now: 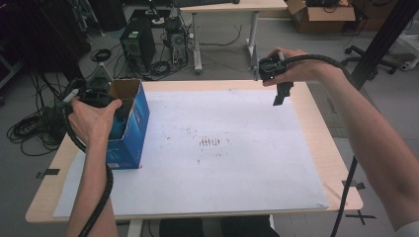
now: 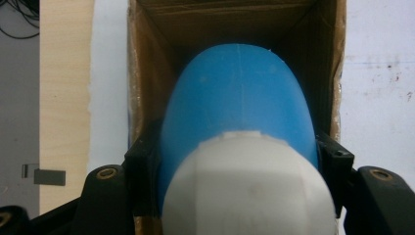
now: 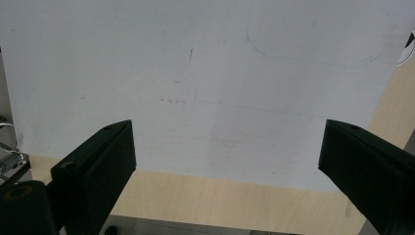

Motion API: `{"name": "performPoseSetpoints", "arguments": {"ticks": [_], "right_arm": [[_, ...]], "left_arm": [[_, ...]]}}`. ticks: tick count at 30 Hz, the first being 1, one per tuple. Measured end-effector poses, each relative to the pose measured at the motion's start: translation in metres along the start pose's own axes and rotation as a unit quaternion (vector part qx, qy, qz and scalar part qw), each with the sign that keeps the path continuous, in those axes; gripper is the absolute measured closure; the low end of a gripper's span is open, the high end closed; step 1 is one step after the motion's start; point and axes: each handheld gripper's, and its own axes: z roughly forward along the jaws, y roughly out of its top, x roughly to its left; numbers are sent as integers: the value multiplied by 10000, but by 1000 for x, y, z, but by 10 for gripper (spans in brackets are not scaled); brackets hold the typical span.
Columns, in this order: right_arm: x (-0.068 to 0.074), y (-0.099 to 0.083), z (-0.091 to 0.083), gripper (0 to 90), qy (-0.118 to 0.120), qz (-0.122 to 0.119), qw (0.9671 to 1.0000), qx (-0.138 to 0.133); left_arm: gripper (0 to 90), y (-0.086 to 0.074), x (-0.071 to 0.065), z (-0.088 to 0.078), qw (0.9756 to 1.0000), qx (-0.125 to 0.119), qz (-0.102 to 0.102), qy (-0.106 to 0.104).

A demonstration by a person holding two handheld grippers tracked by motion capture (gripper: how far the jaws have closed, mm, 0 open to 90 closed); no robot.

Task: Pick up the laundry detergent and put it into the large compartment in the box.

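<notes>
The left gripper clamps a blue bottle between its jaws, inside the box at the desk's left edge; the right gripper hangs spread wide.

Both forearms are bare; a white sleeve edge shows at 5 o'clock in the high view. Each hand carries a black gripper trailing a ribbed black cable. The left gripper has blocky black jaws with brass-ringed screw holes at 7 and 4 o'clock. The right gripper has flat, matte black jaws, a brass-ringed hole at 8 o'clock.
</notes>
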Motion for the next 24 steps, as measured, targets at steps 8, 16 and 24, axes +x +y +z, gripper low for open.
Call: {"name": "performPoseSetpoints", "arguments": {"ticks": [8, 16, 24], "right_arm": [[0, -4, 0, 66, -5, 33, 10000, -6], [1, -3, 1, 66, -9, 14, 10000, -4], [1, -2, 2, 66, 1, 3, 10000, -3]], "left_arm": [[376, -1, -2, 9, 10000, -11, 2, 24], [376, -2, -1, 18, 10000, 21, -7, 11], [376, -5, 3, 23, 10000, 4, -45, 18]]}}
